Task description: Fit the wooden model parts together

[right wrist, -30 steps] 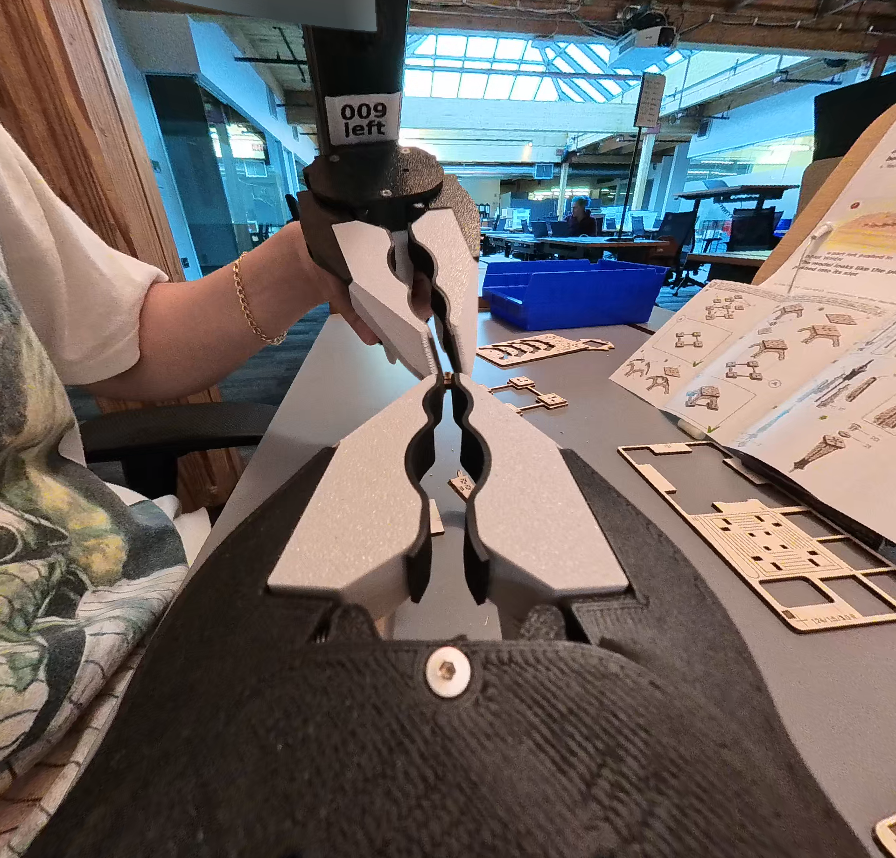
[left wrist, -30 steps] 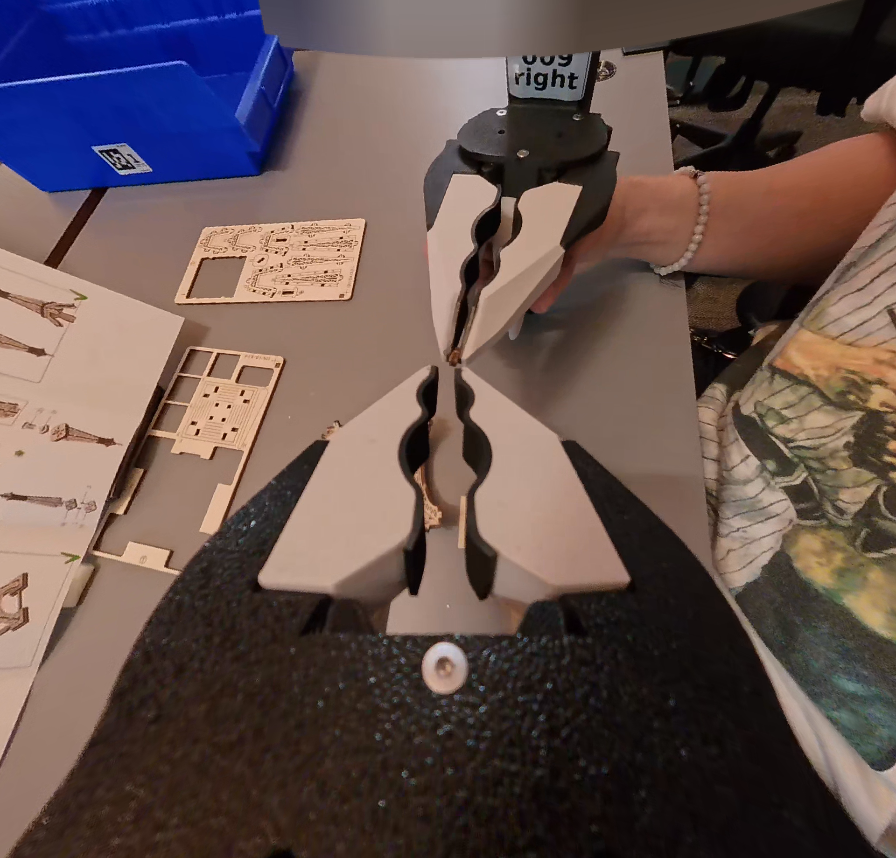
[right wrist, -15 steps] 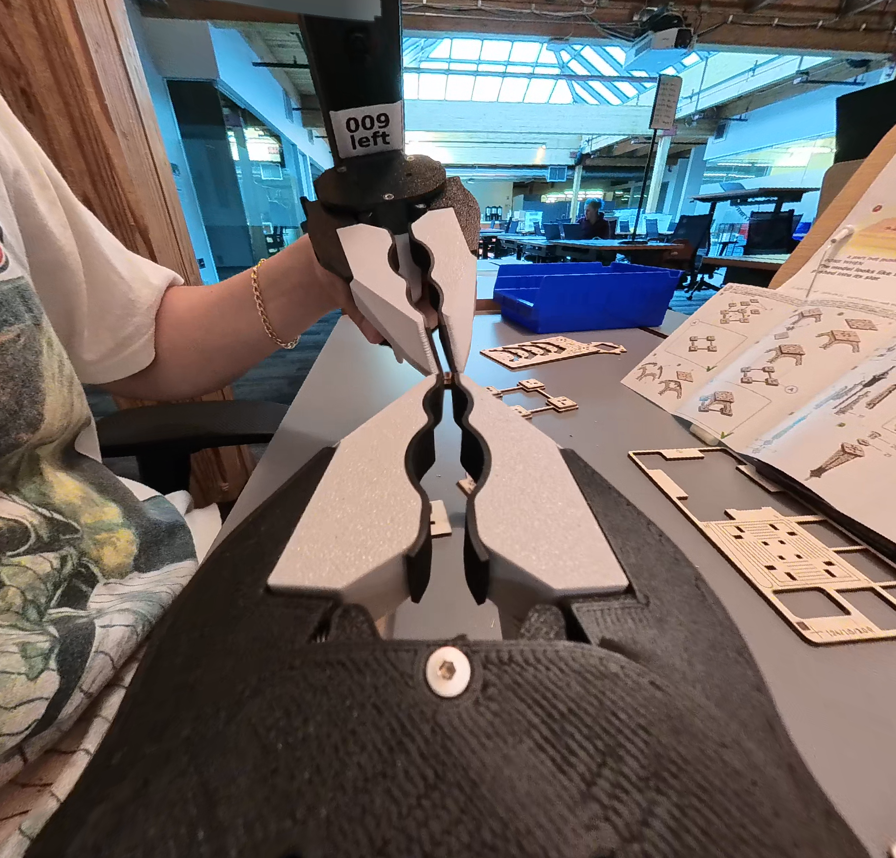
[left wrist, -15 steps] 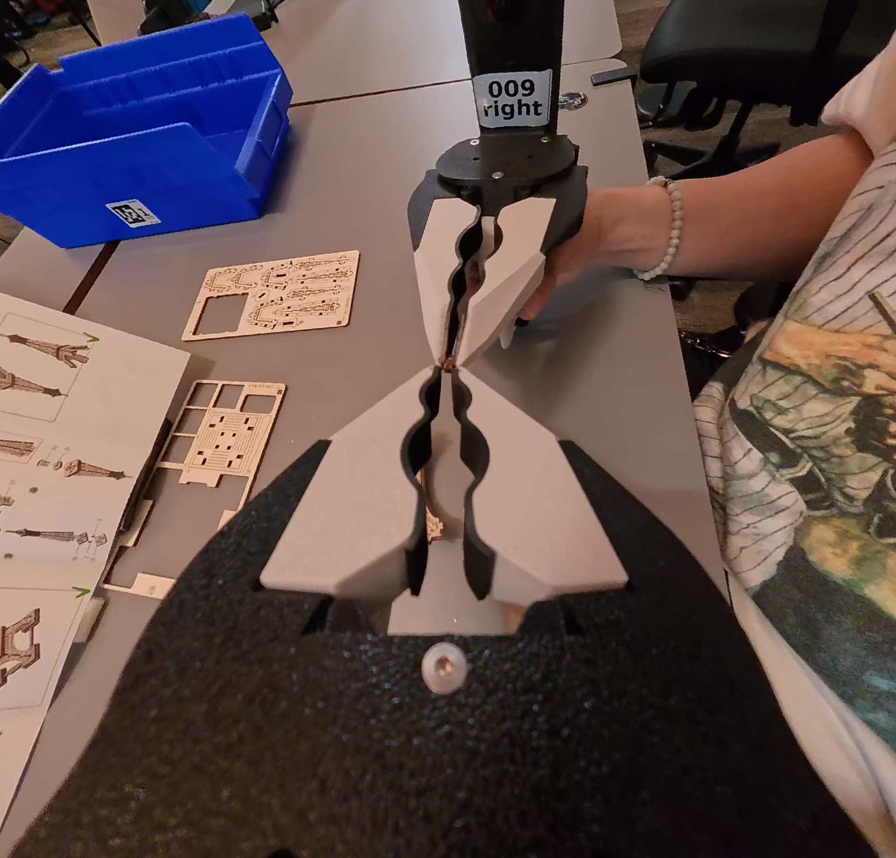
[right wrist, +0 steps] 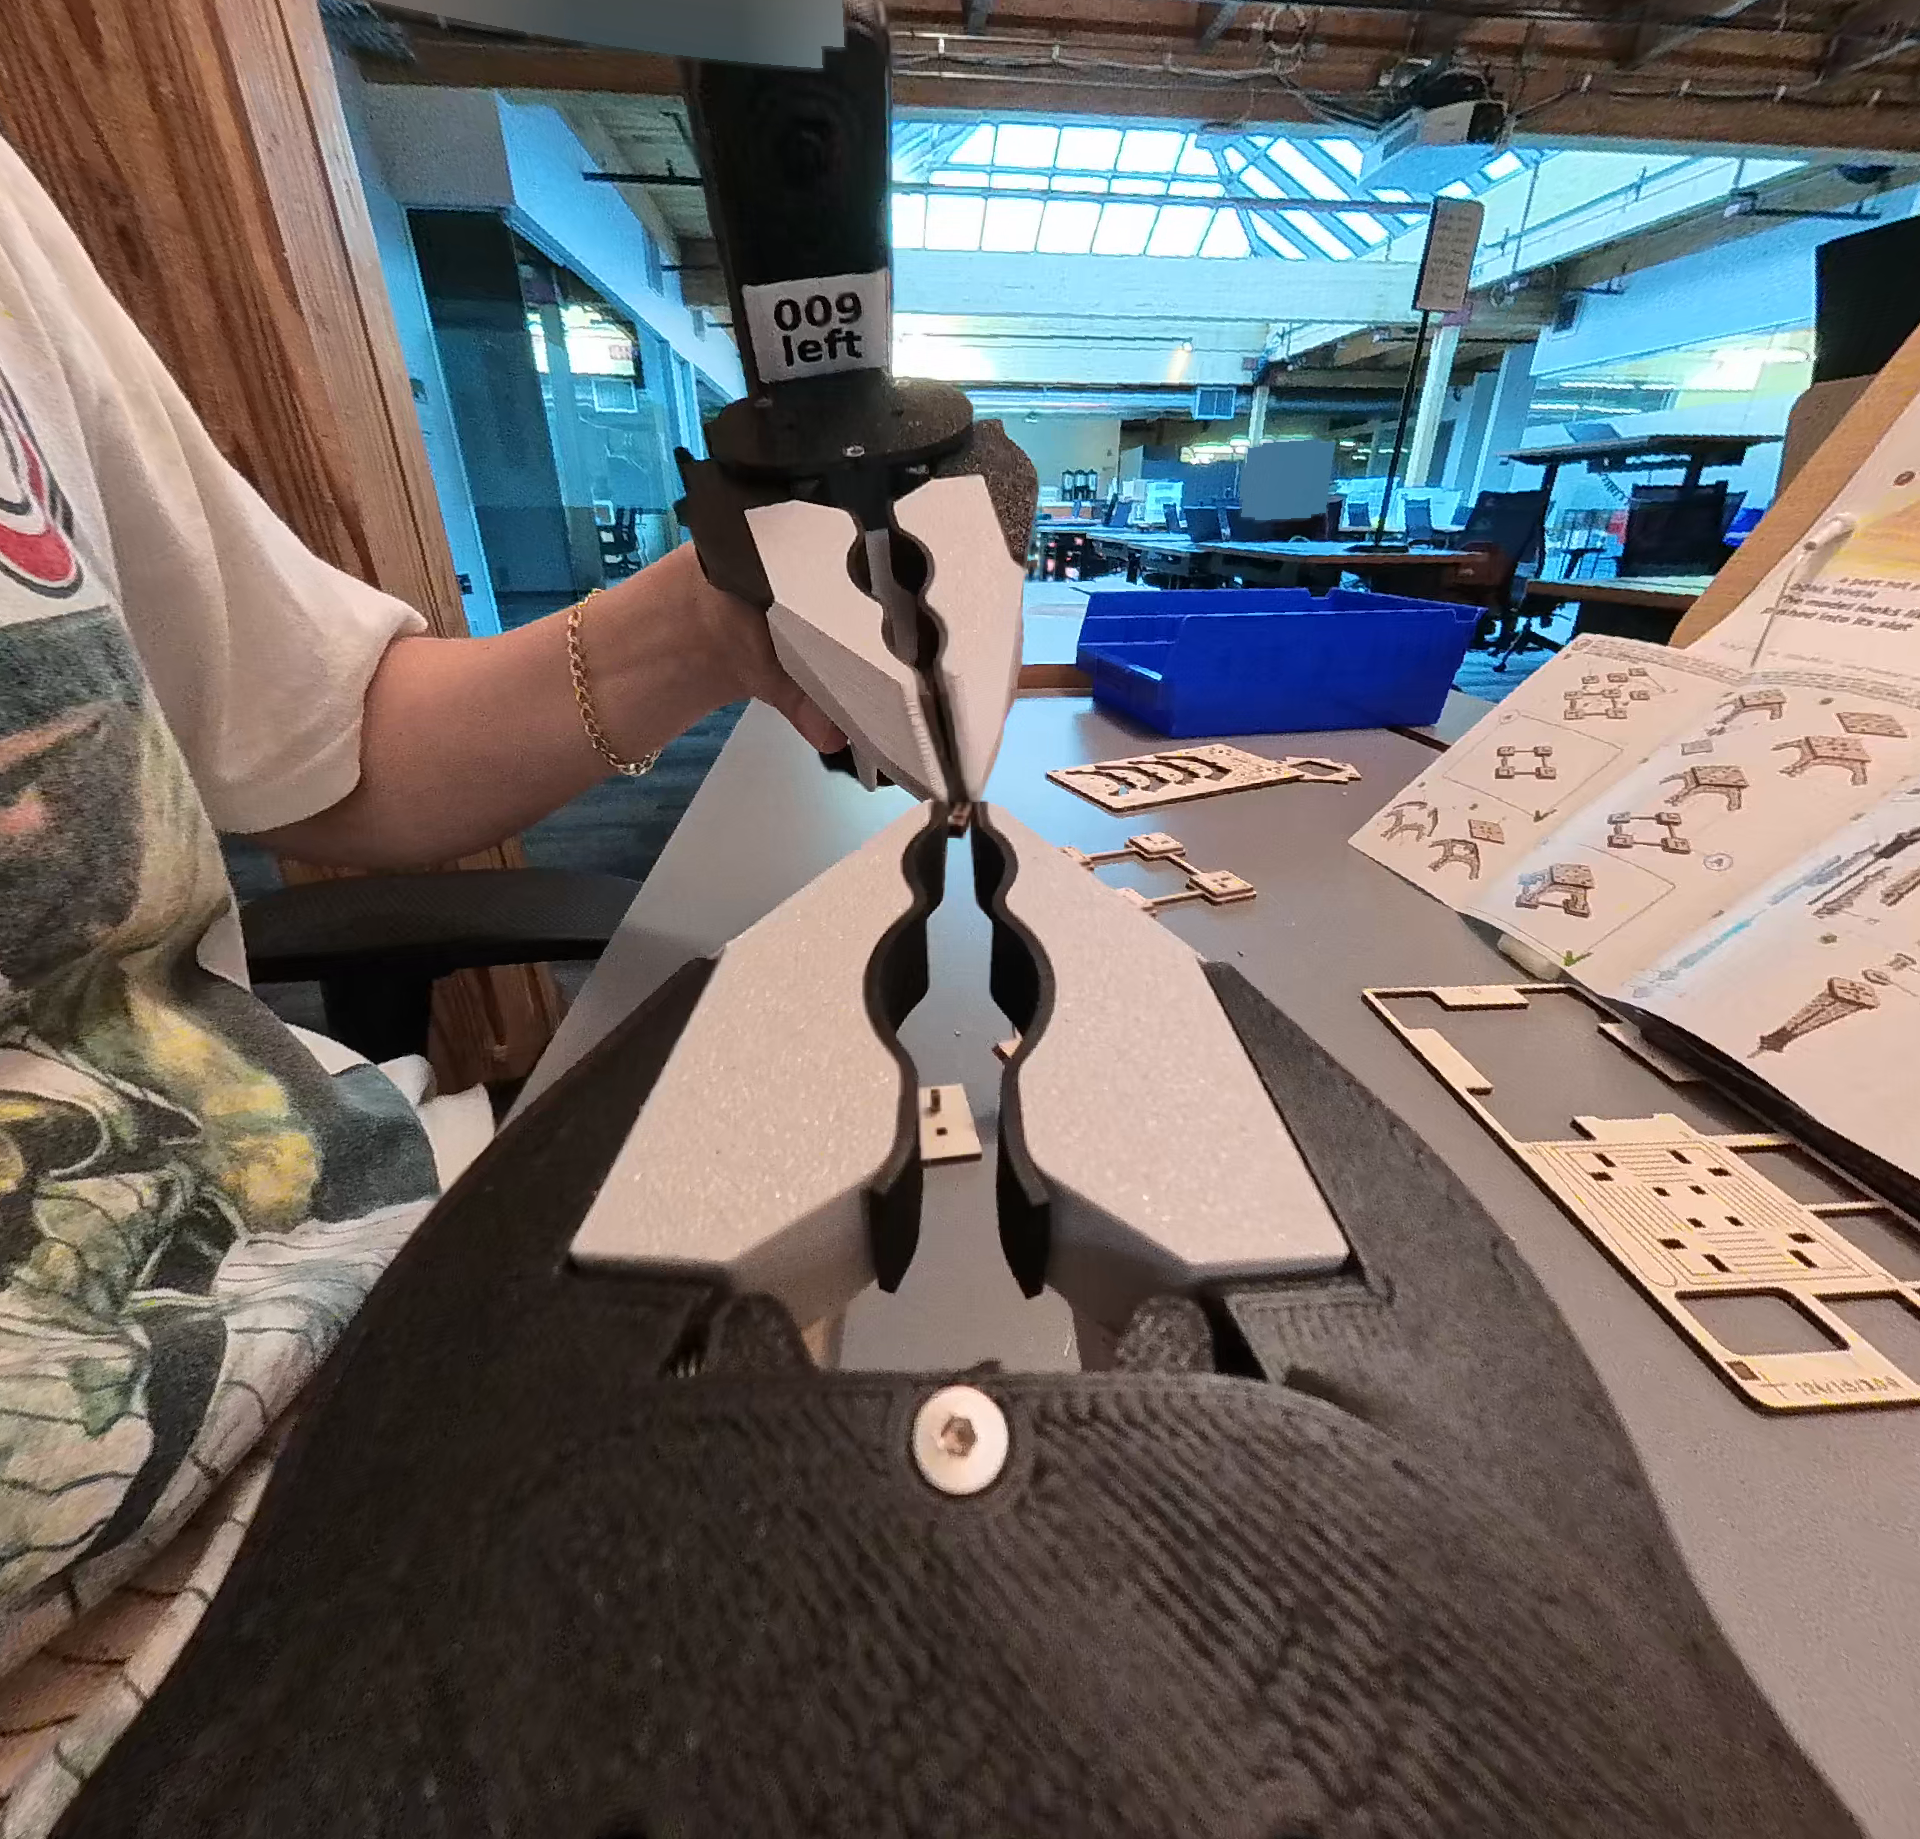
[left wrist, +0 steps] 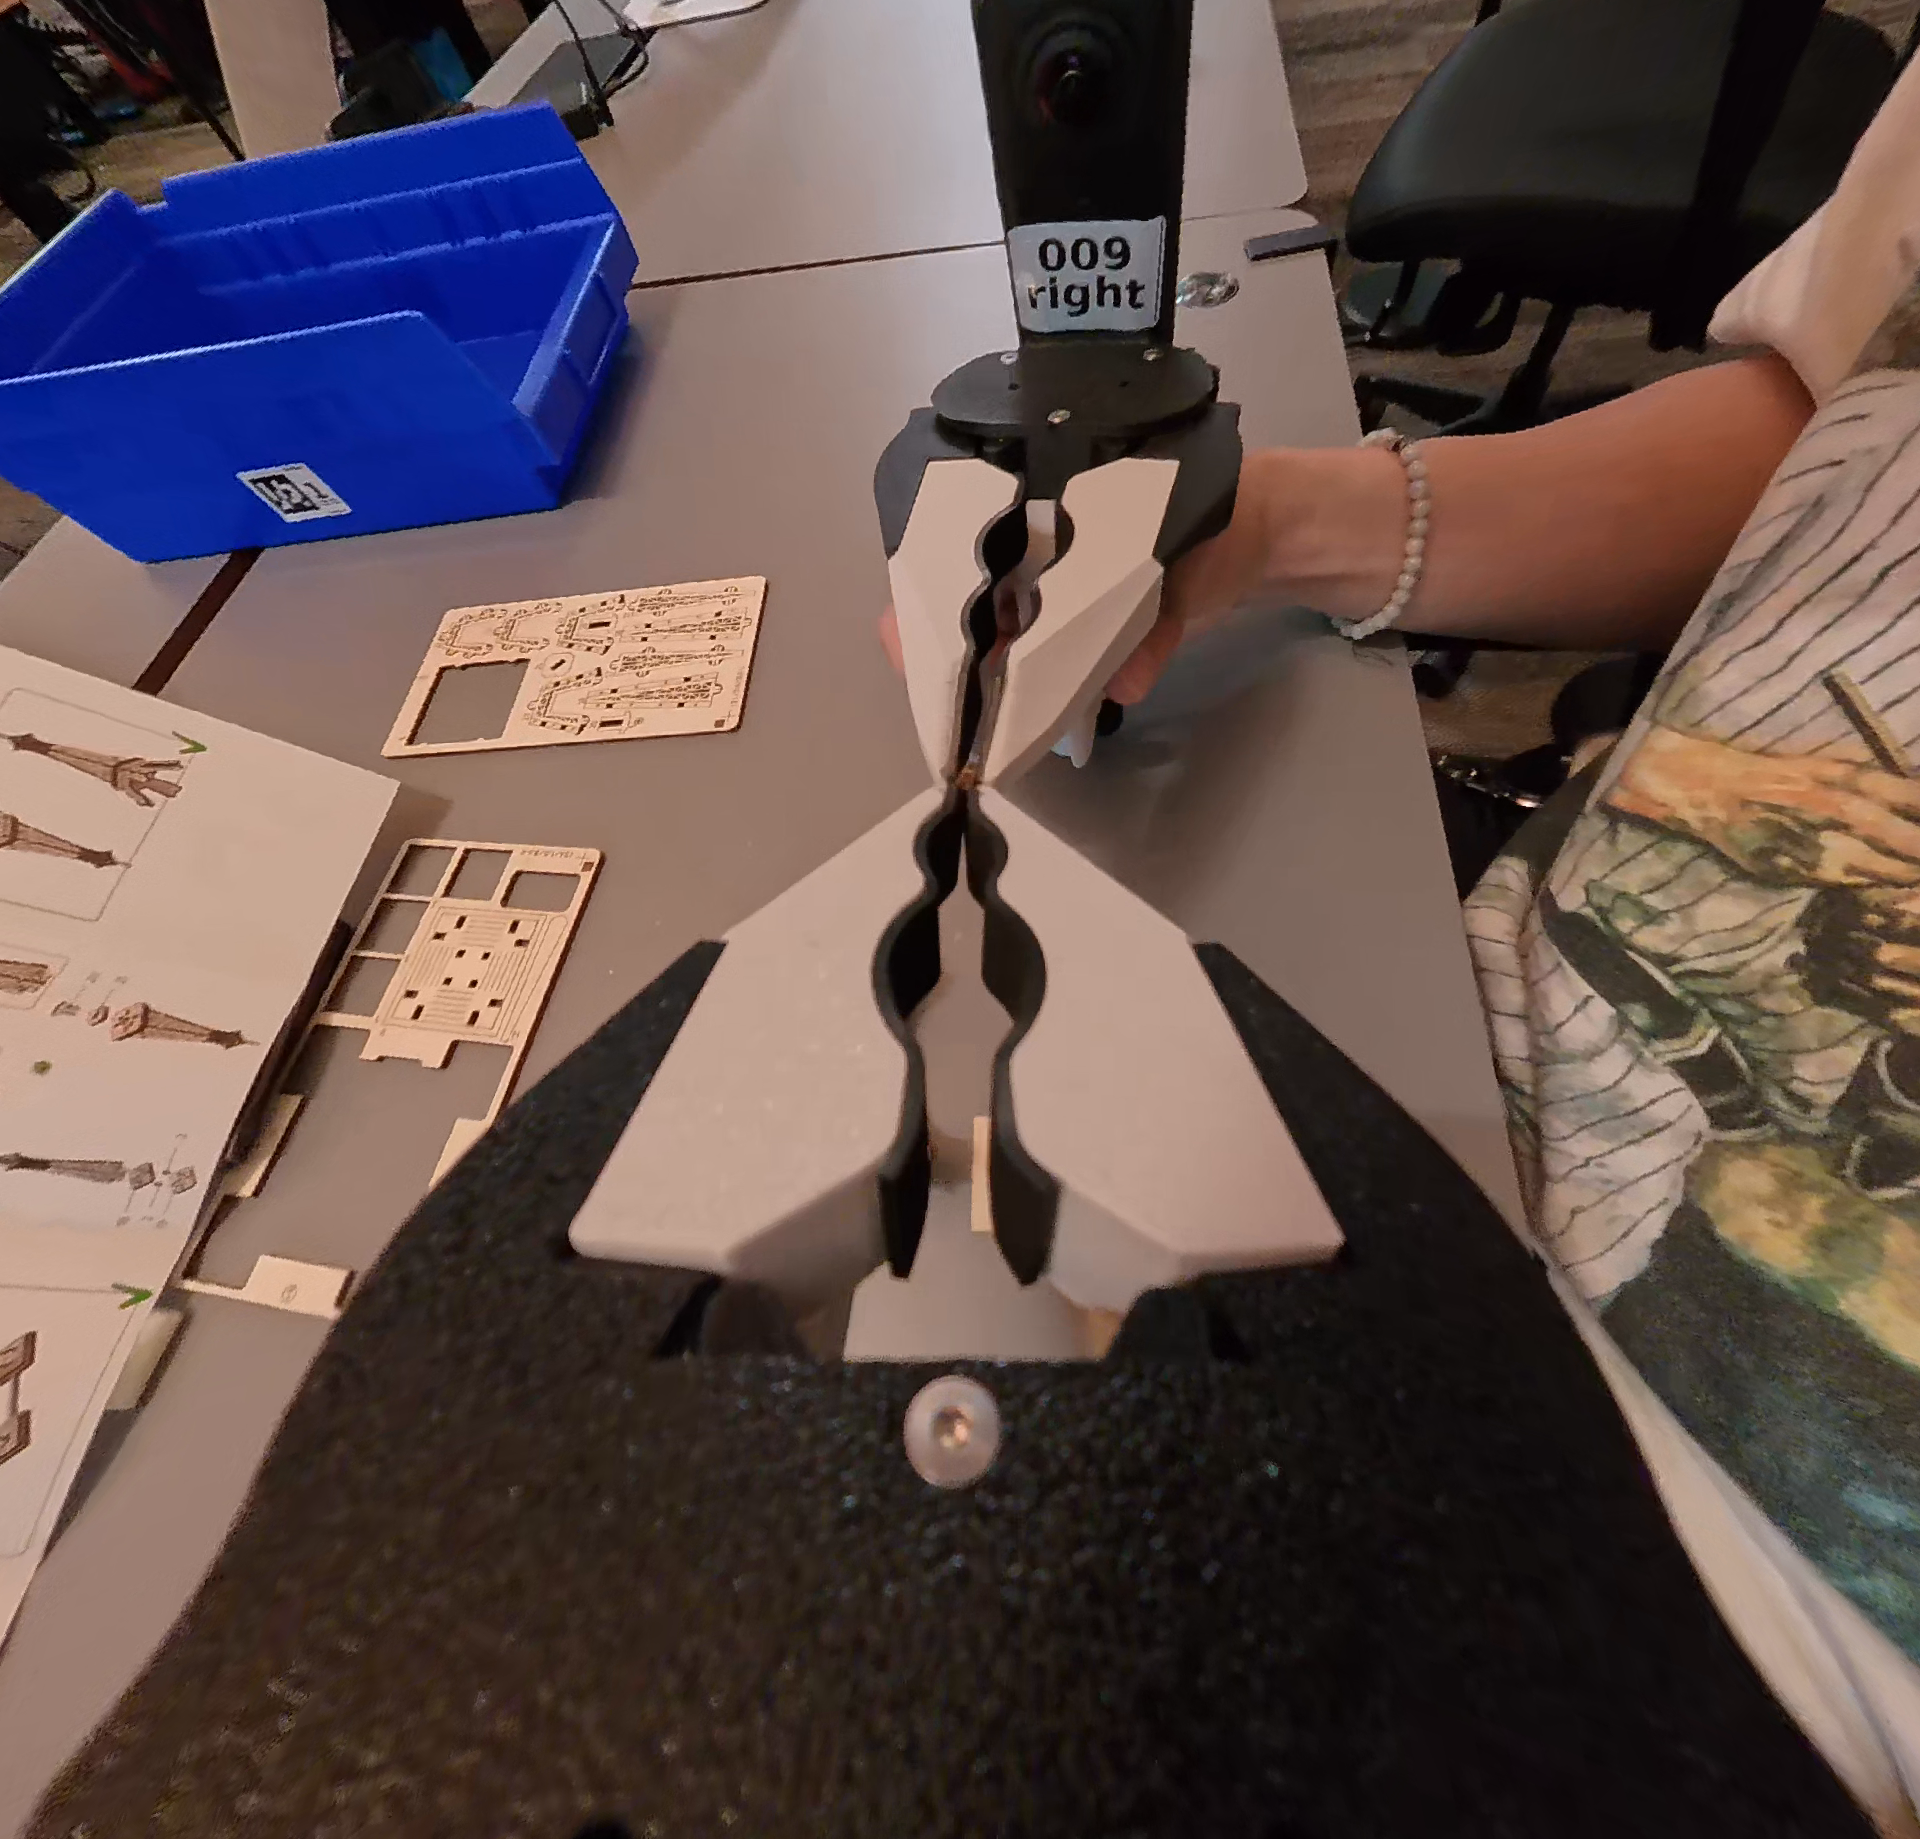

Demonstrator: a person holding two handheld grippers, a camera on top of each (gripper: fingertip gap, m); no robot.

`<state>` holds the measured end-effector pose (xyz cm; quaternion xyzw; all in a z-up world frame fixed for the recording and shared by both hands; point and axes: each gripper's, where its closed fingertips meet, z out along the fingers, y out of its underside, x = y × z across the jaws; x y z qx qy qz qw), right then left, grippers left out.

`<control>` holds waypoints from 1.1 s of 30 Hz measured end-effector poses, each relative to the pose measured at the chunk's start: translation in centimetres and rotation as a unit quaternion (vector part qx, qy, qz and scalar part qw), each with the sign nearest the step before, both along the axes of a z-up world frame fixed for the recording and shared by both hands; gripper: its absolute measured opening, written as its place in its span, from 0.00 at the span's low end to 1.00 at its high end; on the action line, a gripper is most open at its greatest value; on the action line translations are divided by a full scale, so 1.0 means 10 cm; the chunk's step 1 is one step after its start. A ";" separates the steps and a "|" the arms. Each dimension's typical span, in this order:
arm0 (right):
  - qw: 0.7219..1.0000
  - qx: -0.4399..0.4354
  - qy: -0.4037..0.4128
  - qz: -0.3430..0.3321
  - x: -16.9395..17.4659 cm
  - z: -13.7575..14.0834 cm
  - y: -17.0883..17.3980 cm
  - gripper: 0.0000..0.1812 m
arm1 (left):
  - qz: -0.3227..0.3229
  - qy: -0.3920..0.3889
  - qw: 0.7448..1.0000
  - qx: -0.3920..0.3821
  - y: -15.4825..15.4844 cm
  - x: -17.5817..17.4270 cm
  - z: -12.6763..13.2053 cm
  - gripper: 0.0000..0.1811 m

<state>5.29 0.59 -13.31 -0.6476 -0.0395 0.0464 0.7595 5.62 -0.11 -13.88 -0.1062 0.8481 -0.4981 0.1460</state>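
Observation:
My two grippers meet tip to tip above the grey table (left wrist: 790,366). In the left wrist view, my left gripper (left wrist: 960,800) is shut, its tips pinched on a tiny wooden part (left wrist: 968,777) at the meeting point. The right gripper (left wrist: 968,766) faces it, shut on a thin wooden strip (left wrist: 993,690) that runs up between its fingers. In the right wrist view, my right gripper (right wrist: 956,831) is shut on the small dark-edged wooden part (right wrist: 958,815), and the left gripper (right wrist: 950,794) touches it from above. How the parts join is hidden by the fingertips.
A blue bin (left wrist: 312,335) stands at the far left. Laser-cut wooden sheets (left wrist: 577,662) and a punched-out frame (left wrist: 457,968) lie beside an open instruction booklet (left wrist: 125,958). Small loose pieces (right wrist: 945,1124) lie under the grippers. A person's arm (left wrist: 1558,532) and an office chair (left wrist: 1610,127) are to the right. Only a small space, under 4 cm, lies between the two pairs of fingers.
Both grippers stayed shut and tip to tip. Both views have tilted upward, so more of the far table and the room shows, and the facing gripper looks slightly farther off.

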 end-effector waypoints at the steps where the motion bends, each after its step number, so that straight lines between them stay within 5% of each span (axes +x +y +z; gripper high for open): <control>1: 1.000 0.002 0.000 -0.005 0.01 0.00 0.00 0.00 | 0.007 -0.002 1.000 0.011 0.02 0.01 -0.02 0.00; 10: 1.000 -0.018 -0.010 -0.013 0.03 -0.04 0.02 0.00 | 0.013 -0.007 0.999 0.036 0.08 -0.03 -0.07 0.00; 33: 0.999 0.036 0.023 0.017 -0.01 0.08 -0.04 0.00 | -0.003 -0.013 0.999 -0.048 -0.03 -0.03 0.03 0.02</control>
